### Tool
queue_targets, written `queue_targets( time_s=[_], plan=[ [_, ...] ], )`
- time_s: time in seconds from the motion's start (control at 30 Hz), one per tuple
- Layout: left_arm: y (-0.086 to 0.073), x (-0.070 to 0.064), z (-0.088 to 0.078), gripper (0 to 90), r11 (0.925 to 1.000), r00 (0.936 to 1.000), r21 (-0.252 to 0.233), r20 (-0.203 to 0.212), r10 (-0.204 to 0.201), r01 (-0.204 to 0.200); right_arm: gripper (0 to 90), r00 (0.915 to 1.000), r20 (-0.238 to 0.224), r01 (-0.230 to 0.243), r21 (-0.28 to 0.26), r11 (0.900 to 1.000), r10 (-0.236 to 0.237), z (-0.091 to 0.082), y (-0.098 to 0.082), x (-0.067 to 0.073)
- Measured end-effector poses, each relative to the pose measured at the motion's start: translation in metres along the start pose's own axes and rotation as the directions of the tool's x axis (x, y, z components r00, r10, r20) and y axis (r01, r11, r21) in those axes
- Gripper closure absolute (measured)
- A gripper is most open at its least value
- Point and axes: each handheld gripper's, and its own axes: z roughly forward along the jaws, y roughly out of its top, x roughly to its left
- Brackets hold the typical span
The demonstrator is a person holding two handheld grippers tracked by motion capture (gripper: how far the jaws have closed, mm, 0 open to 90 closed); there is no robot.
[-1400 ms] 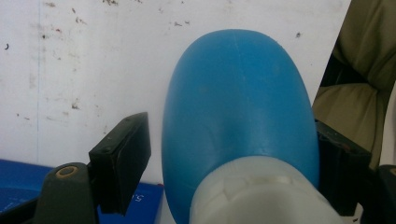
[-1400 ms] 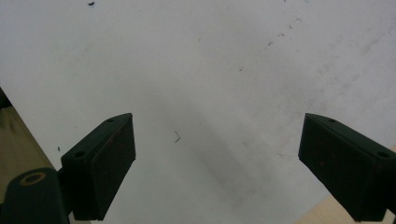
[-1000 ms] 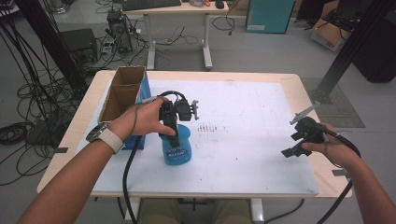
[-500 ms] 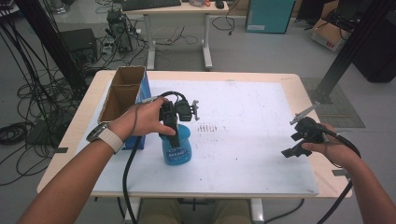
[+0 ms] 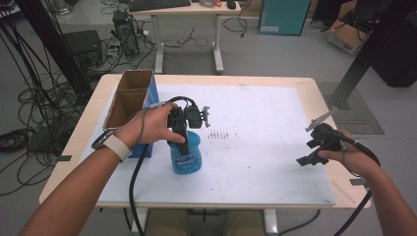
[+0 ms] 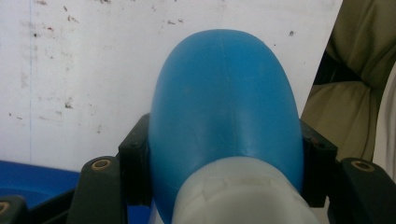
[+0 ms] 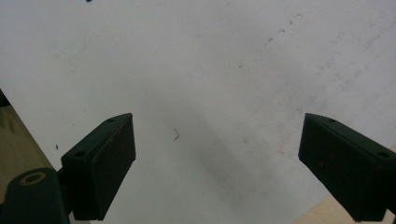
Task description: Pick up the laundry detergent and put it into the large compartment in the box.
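Though gripped, blue bottle's [image 5: 186, 156] label unreadable

The blue bottle [image 5: 186, 155] is carrying a small white label on its side, but the print is showing too blurred to read. No other text, brand, number or sign is showing legibly.

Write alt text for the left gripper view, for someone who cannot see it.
Two black jaws press on either side of a blue bottle, seen from above its white cap. The bottle stands on a scuffed white tabletop, with olive trousers at the right edge.
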Motion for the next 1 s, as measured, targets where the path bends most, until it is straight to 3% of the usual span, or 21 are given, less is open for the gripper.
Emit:
queue_targets(
  time_s=[1.0],
  plan=[
    [-0.0017, 0.0002, -0.0001, 37.7, 0.9999, 1.0, -0.008, 0.0, 0.006, -0.006, 11.1, 1.0, 0.005, 0.003, 0.0, 1.0, -0.003, -0.0038, 0.0027, 0.0014]
  ],
)
